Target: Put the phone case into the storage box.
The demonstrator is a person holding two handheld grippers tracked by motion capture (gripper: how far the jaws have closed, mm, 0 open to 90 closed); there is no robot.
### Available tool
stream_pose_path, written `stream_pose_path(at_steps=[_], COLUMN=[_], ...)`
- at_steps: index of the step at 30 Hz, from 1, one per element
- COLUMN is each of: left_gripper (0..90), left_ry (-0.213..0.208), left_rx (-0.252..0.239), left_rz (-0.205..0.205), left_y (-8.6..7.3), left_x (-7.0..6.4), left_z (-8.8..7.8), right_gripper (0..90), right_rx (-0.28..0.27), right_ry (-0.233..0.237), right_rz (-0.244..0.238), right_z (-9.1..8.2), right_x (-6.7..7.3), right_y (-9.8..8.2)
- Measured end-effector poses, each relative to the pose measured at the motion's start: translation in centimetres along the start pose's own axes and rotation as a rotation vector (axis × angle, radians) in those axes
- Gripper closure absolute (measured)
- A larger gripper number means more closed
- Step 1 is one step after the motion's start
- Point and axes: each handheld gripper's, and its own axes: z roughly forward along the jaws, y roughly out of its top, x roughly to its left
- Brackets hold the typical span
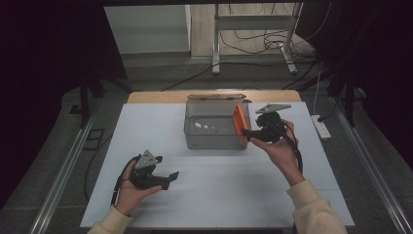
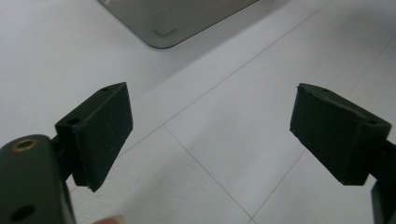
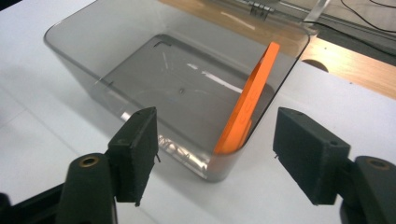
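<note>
An orange flat piece (image 3: 247,109) is seen already placed in the smoky clear plastic bin (image 1: 214,127), leaning against its end wall, with the right gripper (image 3: 217,154) just outside, jaws spread and empty, while the left gripper (image 2: 210,135), jaws likewise spread, is held idle over the white surface (image 1: 234,185).

Cream sleeves (image 1: 311,207); black tongs (image 1: 171,176) with grey three-cornered plates.

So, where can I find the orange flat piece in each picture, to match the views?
High view: the orange piece leans inside the grey box, at its right end, near the right gripper.
Right gripper view: middle right, standing tilted against the box's end wall.
Left gripper view: not in it.
Shared landmark: the grey box; a corner of it is at the top of the left gripper view.
</note>
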Motion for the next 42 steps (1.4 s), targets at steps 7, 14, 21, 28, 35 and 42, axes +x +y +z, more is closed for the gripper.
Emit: stream_pose_path(at_steps=[7, 14, 21, 28, 35, 42], left_gripper=[13.0, 13.0, 12.9, 12.8, 12.8, 12.6], left_ry=[0.010, 0.012, 0.016, 0.020, 0.038, 0.045], left_rx=[-0.008, -0.006, -0.008, -0.007, -0.005, 0.004], left_rz=[0.003, -0.001, -0.001, 0.000, -0.002, -0.010], left_y=[0.0, -0.1, -0.3, -0.4, -0.6, -0.9], left_x=[0.0, 0.2, 0.3, 0.3, 0.5, 0.5], left_z=[-0.1, 0.0, 0.1, 0.2, 0.2, 0.3], right_gripper=[26.0, 23.2, 21.5, 19.9, 19.7, 19.2], right_rx=[-0.057, -0.092, -0.143, -0.156, -0.150, -0.133], right_ry=[0.043, 0.065, 0.103, 0.126, 0.139, 0.141], right_rz=[-0.022, -0.022, -0.022, 0.011, 0.050, 0.074], right_z=[-1.6, -3.0, -3.9, -4.3, -4.4, -3.1], right_x=[0.2, 0.0, -0.4, -1.2, -2.7, -4.3], right_y=[-2.2, -4.8, -7.8, -10.8, -13.6, -15.8])
